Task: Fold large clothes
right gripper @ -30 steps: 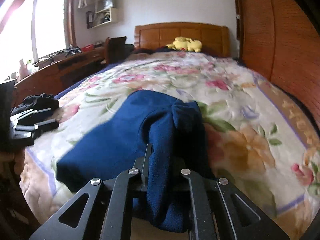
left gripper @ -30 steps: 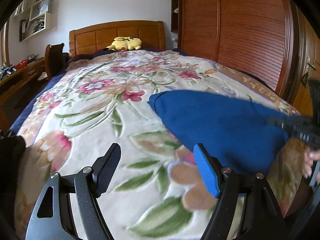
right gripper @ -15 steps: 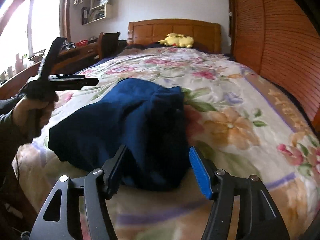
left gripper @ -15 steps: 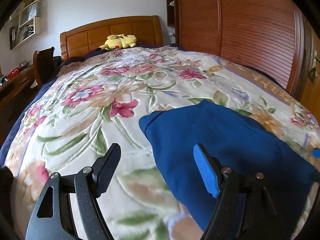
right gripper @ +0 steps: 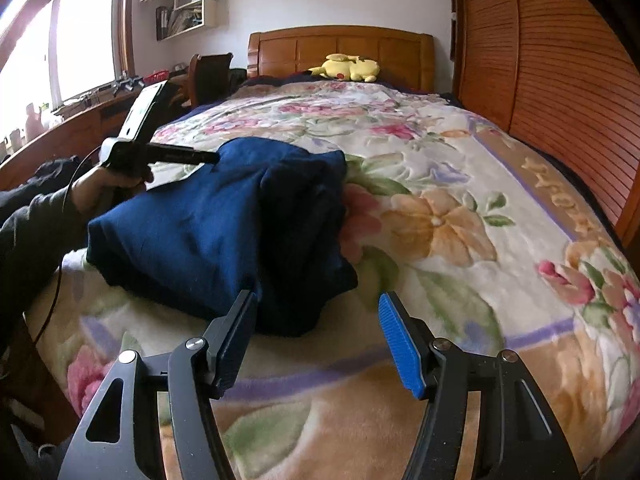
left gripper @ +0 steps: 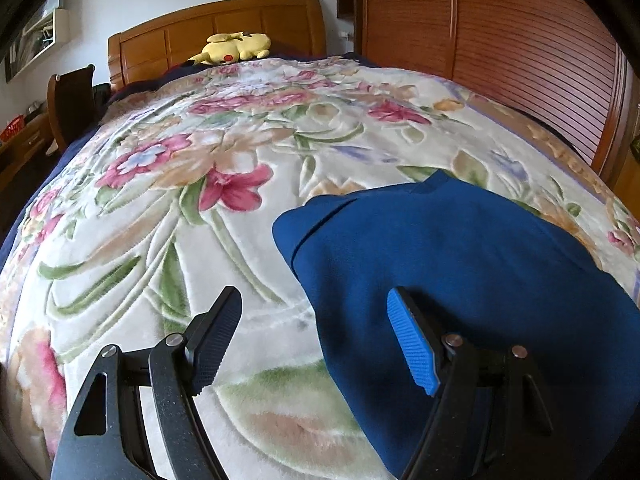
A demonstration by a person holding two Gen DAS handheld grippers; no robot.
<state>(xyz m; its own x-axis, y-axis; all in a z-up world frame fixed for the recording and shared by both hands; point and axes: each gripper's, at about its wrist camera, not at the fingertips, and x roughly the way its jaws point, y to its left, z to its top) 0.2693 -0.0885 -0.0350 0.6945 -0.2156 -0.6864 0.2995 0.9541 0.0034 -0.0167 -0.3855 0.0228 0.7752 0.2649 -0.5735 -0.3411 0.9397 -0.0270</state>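
Folded blue garment (right gripper: 224,216) on bed (right gripper: 460,208), just ahead of right claw (right gripper: 316,336) and left claw (left gripper: 312,336); both wide open, empty.

The left black two-finger claw (left gripper: 314,336) is pointing downward with its jaws spread wide and gripping nothing. The right black two-finger claw (right gripper: 318,336) is likewise gaping, empty. To its left, a hand (right gripper: 106,186) in a dark sleeve (right gripper: 28,232) is gripping the left claw's handle.
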